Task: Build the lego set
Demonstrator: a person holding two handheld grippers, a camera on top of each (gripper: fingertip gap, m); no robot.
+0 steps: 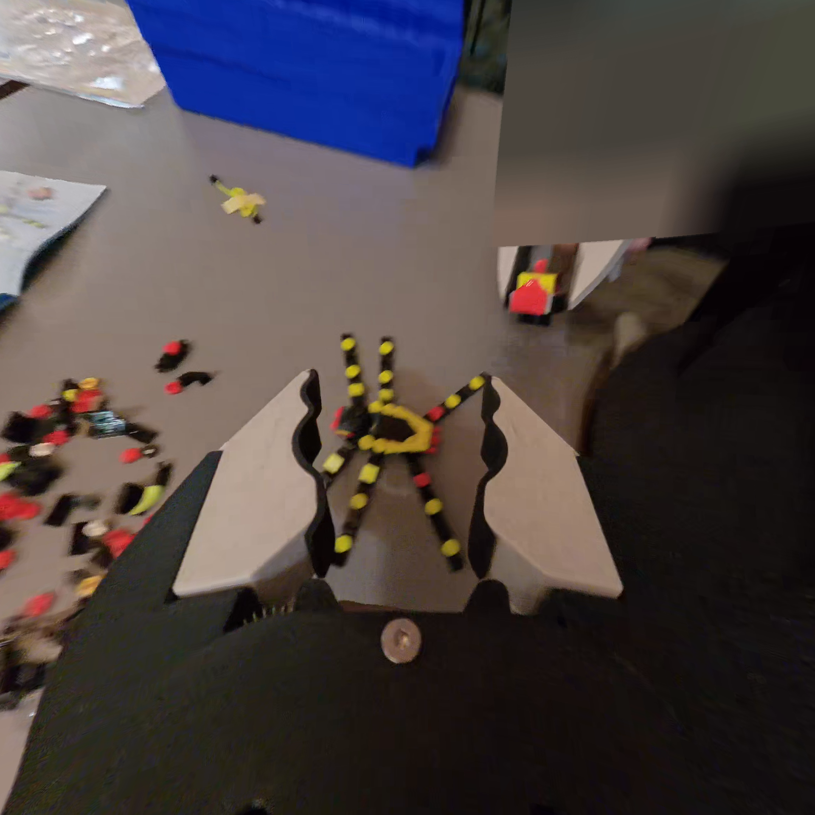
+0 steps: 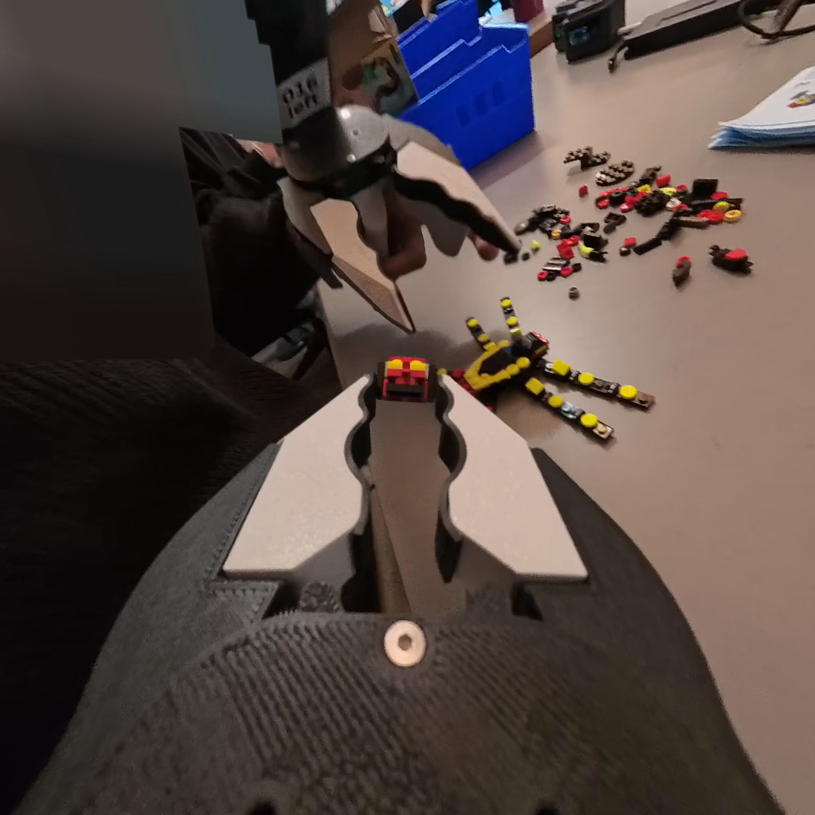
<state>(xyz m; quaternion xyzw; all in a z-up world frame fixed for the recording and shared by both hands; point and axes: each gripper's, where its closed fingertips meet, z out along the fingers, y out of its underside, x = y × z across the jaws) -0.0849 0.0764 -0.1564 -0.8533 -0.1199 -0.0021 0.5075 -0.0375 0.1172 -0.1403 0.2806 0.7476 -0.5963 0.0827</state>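
A black and yellow spider-like lego model (image 1: 392,430) with several studded legs lies flat on the grey table, also in the right wrist view (image 2: 507,368). My left gripper (image 1: 399,379) is open above it, fingers either side of the body, empty; it also shows in the right wrist view (image 2: 458,286). My right gripper (image 2: 405,381) is shut on a small red, yellow and black lego block (image 2: 405,379) at its fingertips, held near the table's edge beside the model. That block also shows in the left wrist view (image 1: 533,293).
A pile of loose red, black and yellow pieces (image 1: 66,467) lies left of the model, also in the right wrist view (image 2: 639,216). A small yellow sub-build (image 1: 240,202) lies farther back. Blue bins (image 1: 308,70) and instruction booklets (image 2: 776,114) stand behind.
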